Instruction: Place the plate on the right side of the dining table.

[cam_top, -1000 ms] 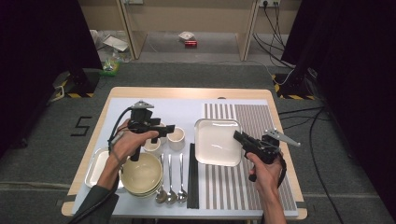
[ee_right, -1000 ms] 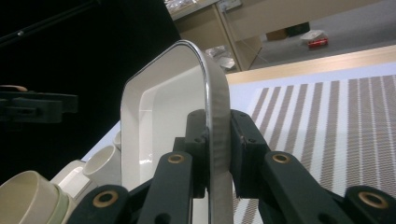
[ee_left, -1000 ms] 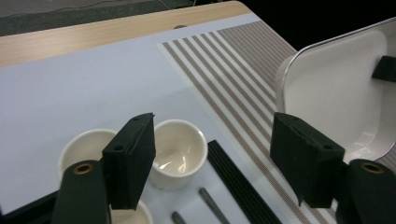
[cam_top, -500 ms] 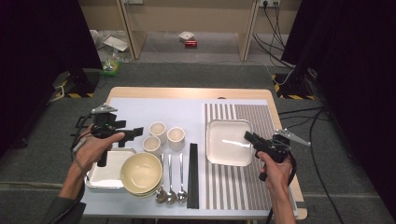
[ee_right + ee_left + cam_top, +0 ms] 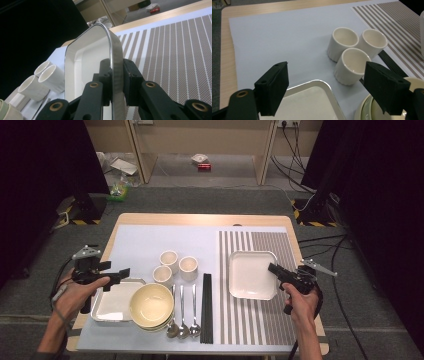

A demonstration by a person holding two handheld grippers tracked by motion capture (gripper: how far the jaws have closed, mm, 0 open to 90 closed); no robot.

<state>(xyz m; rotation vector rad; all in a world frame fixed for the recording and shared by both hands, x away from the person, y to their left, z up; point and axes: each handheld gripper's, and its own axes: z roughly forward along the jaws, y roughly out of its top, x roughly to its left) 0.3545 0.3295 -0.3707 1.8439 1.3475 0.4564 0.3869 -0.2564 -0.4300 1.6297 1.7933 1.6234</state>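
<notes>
My left gripper (image 5: 118,274) hovers at the table's left over a silver-rimmed white tray (image 5: 107,306). Its jaws have just been opening and stand wide with nothing between them. In the left gripper view, the left gripper (image 5: 325,91) frames that tray (image 5: 312,102) below and three white cups (image 5: 352,62) beyond. My right gripper (image 5: 274,269) is shut on the right rim of a square white plate (image 5: 250,275) on the striped mat. In the right gripper view the right gripper (image 5: 116,82) pinches the plate's (image 5: 85,62) edge, and the plate is tilted up.
A stack of cream bowls (image 5: 151,306) sits beside the left tray. Three spoons (image 5: 182,312) and black chopsticks (image 5: 206,307) lie in front of the cups (image 5: 176,265). The striped mat (image 5: 280,320) covers the table's right half.
My left gripper has drawn away from the cups to the left and now hangs over the tray. The right gripper and its plate have shifted a little to the right.
</notes>
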